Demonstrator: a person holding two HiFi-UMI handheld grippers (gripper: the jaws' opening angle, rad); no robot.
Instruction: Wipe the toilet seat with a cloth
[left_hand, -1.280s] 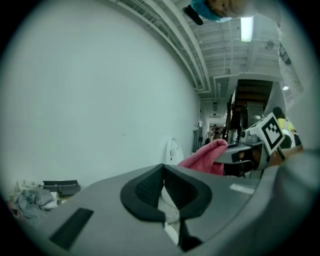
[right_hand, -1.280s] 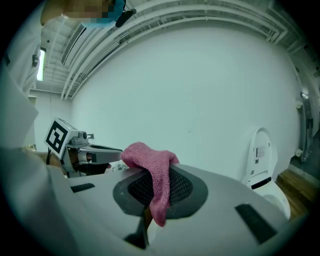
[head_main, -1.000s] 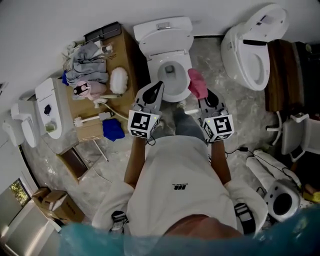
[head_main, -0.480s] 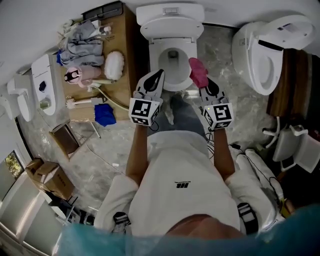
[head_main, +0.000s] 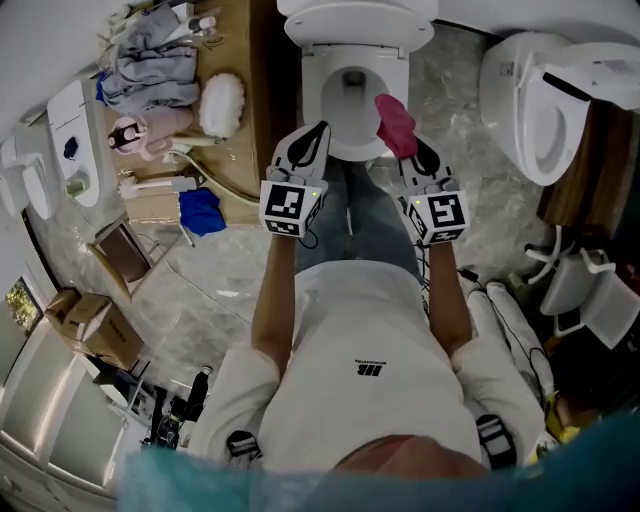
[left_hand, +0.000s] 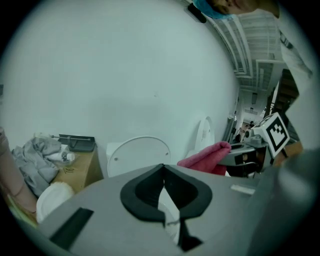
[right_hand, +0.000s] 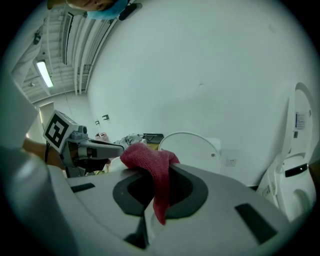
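The right gripper is clenched on a red cloth, which bunches above the jaws and hangs down between the dark pads. The left gripper has its jaws pressed together at the tips, with nothing between them. In the head view the right gripper holds the cloth over the right side of the toilet seat; I cannot tell whether fabric and seat touch. The left gripper hangs over the seat's near-left edge, apart from the cloth. The toilet's lid stands upright against a plain white wall. Around the toilet lies a grey marbled floor. A wooden table stands just beside the toilet's left, carrying crumpled grey fabric and a white fluffy brush. A blue rag lies near the table's front, a cardboard box is farther out, and a second toilet sits well apart on the right. Only the head view shows the floor and the person's white shirt. Only the gripper views show the lid face-on and each other's marker cube: the right one's from the left gripper view, the left one's from the right. The right gripper view alone shows a ceiling light and a wall socket.
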